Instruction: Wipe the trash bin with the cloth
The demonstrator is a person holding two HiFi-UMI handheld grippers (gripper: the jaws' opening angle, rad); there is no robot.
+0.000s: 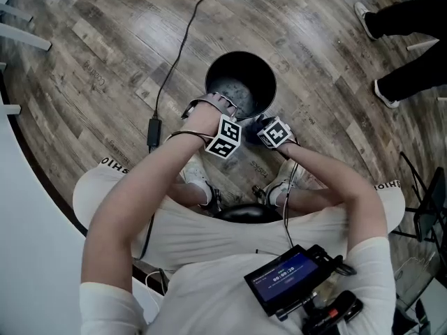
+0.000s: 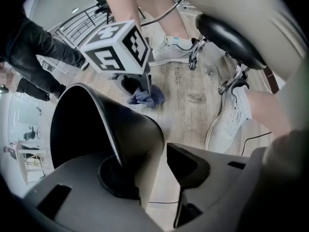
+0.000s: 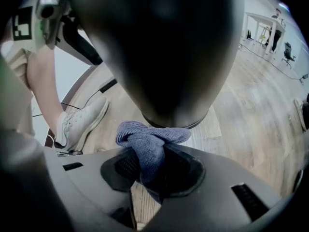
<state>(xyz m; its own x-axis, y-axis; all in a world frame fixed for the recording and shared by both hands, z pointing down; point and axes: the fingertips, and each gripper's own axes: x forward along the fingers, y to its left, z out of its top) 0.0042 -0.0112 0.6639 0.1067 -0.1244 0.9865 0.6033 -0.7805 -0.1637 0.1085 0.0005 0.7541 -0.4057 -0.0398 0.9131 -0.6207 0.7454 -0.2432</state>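
Trash bin [image 1: 244,75] wipe under way at its outer wall

It stands upright on the wooden floor between the person's feet. The right gripper [image 3: 154,170] has its jaws clenched on the blue cloth [image 3: 147,144], close against the bin's lower side. The left gripper [image 2: 152,170] straddles the rim, jaws released. No surface shows which parts are already wiped, so most of the job likely remains.

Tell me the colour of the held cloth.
The bunched fabric cloth is greyish-blue; right gripper view shows it best.
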